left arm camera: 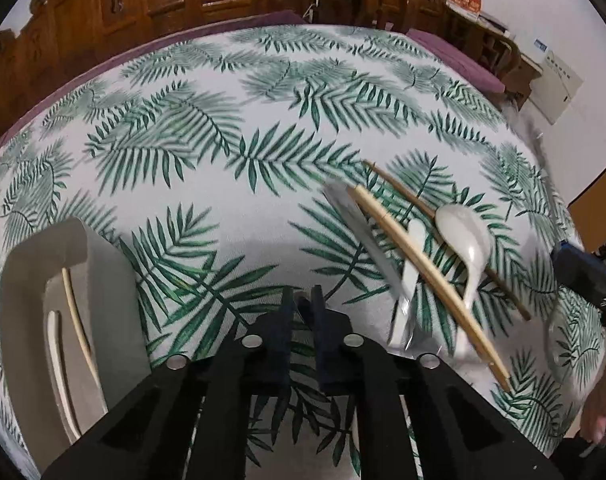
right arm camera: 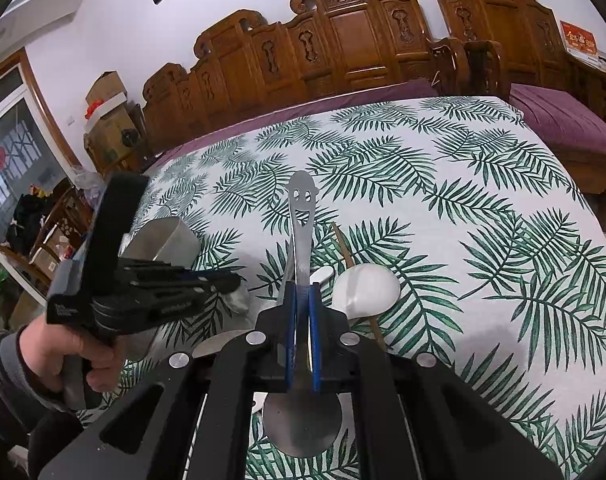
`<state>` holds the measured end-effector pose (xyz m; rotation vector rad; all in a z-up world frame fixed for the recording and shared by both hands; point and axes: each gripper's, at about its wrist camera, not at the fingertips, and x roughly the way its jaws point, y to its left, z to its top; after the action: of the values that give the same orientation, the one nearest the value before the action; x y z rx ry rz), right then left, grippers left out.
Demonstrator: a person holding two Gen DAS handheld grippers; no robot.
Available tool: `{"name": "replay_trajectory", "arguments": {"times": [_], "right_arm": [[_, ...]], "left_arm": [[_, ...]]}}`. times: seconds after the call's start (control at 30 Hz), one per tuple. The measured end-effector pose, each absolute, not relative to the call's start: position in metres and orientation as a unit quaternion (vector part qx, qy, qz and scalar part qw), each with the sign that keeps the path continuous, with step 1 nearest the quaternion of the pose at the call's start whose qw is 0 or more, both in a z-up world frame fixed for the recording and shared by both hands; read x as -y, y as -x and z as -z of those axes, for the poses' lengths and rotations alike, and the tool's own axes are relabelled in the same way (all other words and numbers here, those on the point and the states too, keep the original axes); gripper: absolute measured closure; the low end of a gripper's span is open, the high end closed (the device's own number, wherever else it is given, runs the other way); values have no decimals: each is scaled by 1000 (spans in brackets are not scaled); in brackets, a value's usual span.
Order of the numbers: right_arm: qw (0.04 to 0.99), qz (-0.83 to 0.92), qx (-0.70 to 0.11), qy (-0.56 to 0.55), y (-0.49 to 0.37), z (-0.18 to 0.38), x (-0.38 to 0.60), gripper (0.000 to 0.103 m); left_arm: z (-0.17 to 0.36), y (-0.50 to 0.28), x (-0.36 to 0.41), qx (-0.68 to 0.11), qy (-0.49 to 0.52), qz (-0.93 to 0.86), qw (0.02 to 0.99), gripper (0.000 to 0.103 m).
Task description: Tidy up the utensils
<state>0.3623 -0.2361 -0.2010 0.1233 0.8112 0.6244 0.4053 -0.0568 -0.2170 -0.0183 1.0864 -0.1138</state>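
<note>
In the left wrist view my left gripper (left arm camera: 303, 302) is shut low over the leaf-print tablecloth, with nothing between its fingers. A beige holder (left arm camera: 103, 264) at its left has two pale chopsticks (left arm camera: 73, 312) inside. To its right lie light wooden chopsticks (left arm camera: 423, 276), a darker chopstick (left arm camera: 407, 194), a white ceramic spoon (left arm camera: 467, 240), a smaller white spoon (left arm camera: 413, 252) and a blurred silvery utensil (left arm camera: 363, 236). My right gripper (right arm camera: 302, 292) is shut on a metal spoon (right arm camera: 301, 216), its smiley-face handle pointing forward and its bowl toward the camera.
A person's hand (right arm camera: 59, 356) holds the left gripper (right arm camera: 235, 280) at the left of the right wrist view, in front of the holder (right arm camera: 163, 236). Carved wooden benches with purple cushions (right arm camera: 563, 120) stand behind and to the right of the table. The right gripper's body (left arm camera: 583, 276) shows at the table's right edge.
</note>
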Motion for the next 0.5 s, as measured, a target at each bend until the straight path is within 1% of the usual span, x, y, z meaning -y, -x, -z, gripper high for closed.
{"name": "replay_trajectory", "arguments": {"times": [0.3, 0.5], "right_arm": [[872, -299, -385, -49, -358, 198, 226, 95], [873, -303, -378, -50, -349, 192, 218, 95]], "left_arm": [[165, -388, 50, -462, 19, 63, 884, 102], [133, -368, 50, -427, 1, 62, 902, 102]]}}
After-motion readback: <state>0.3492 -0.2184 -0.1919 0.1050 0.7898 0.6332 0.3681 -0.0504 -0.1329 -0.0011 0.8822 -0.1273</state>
